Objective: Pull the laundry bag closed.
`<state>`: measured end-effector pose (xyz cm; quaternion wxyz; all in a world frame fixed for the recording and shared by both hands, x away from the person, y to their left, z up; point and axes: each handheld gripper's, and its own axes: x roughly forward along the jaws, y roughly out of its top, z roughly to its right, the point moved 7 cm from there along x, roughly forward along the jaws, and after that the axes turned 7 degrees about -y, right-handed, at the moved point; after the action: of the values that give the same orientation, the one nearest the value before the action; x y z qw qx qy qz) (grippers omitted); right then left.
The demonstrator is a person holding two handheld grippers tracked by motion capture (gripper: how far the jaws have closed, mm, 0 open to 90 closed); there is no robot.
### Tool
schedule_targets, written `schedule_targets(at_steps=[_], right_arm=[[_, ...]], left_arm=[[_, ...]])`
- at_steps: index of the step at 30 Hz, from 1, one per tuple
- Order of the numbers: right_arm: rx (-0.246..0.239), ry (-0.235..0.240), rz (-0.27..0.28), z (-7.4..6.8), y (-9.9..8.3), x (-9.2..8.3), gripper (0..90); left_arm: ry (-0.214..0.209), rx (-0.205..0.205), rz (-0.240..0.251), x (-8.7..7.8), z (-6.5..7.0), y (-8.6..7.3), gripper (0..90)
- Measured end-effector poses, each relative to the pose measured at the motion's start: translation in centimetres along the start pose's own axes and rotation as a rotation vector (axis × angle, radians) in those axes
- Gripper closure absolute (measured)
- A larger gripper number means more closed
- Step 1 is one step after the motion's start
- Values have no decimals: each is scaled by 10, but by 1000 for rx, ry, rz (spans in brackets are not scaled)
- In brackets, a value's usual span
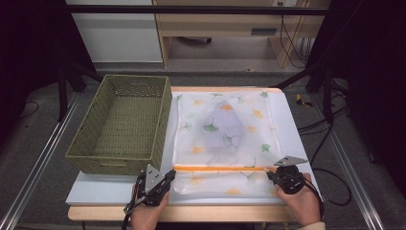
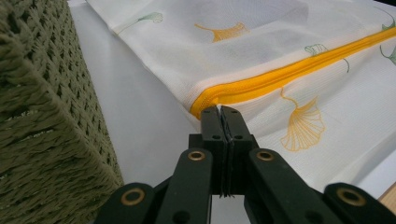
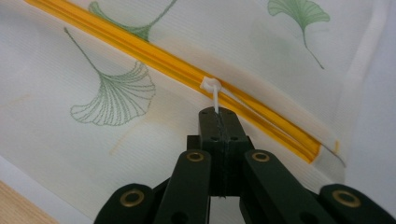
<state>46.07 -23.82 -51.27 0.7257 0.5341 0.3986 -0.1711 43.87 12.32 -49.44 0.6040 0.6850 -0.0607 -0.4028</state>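
Both grippers clamp shut: left gripper (image 2: 222, 112) on bag (image 2: 289, 56), right gripper (image 3: 218, 114) on zipper pull (image 3: 212, 93).

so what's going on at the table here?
A person is working a white mesh zip bag printed with ginkgo leaves, lying flat on the table beside an empty green woven basket. The left gripper is shut on the bag's fabric at the left end of the orange zipper. The right gripper is shut on the white zipper pull near the zipper's right end. Something pale and folded shows through the mesh.
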Motion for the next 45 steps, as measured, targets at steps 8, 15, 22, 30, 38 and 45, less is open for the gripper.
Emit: schedule_targets(at_steps=[8, 15, 22, 30, 38, 45], right_arm=[[12, -5, -3, 6, -5, -2, 900], [20, -13, -1, 11, -8, -2, 900], [32, -18, -3, 16, -12, -3, 900], [50, -22, -7, 23, -17, -6, 900], [59, -24, -10, 25, -20, -6, 900], [67, -30, -13, 27, -20, -6, 900]], left_arm=[[-1, -2, -3, 0, 0, -1, 890], [-1, -2, -3, 1, 0, -1, 890], [1, -2, -2, 1, 0, -1, 890], [2, 2, -5, 1, 0, -1, 890], [0, 1, -6, 1, -1, -2, 890], [3, -4, -7, 1, -2, -4, 890]])
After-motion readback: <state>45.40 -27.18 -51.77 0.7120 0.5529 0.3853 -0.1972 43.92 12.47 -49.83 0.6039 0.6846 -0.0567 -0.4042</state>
